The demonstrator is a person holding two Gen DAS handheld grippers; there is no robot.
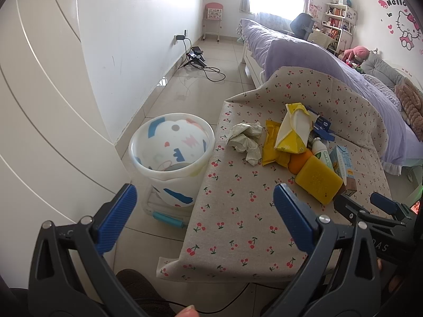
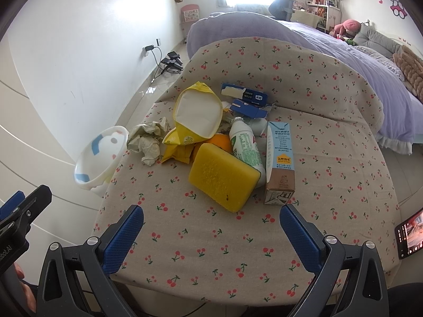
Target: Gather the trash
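Note:
A pile of trash lies on the cherry-print tablecloth (image 2: 238, 251): crumpled paper (image 2: 148, 142), a yellow wrapper (image 2: 197, 117), a yellow sponge (image 2: 223, 179), a white bottle (image 2: 246, 148), a milk carton (image 2: 280, 162), an orange (image 2: 219, 141) and blue boxes (image 2: 247, 99). The same paper (image 1: 246, 140), wrapper (image 1: 293, 129) and sponge (image 1: 318, 181) show in the left wrist view. A white patterned bin (image 1: 171, 155) stands on the floor left of the table. My left gripper (image 1: 205, 212) is open and empty near the bin. My right gripper (image 2: 211, 227) is open and empty in front of the sponge.
A white wardrobe (image 1: 39, 105) stands at the left. A bed with purple bedding (image 1: 304, 52) is beyond the table. Cables and a charger (image 1: 197, 58) lie on the tiled floor by the wall. A phone (image 2: 409, 233) sits at the table's right edge.

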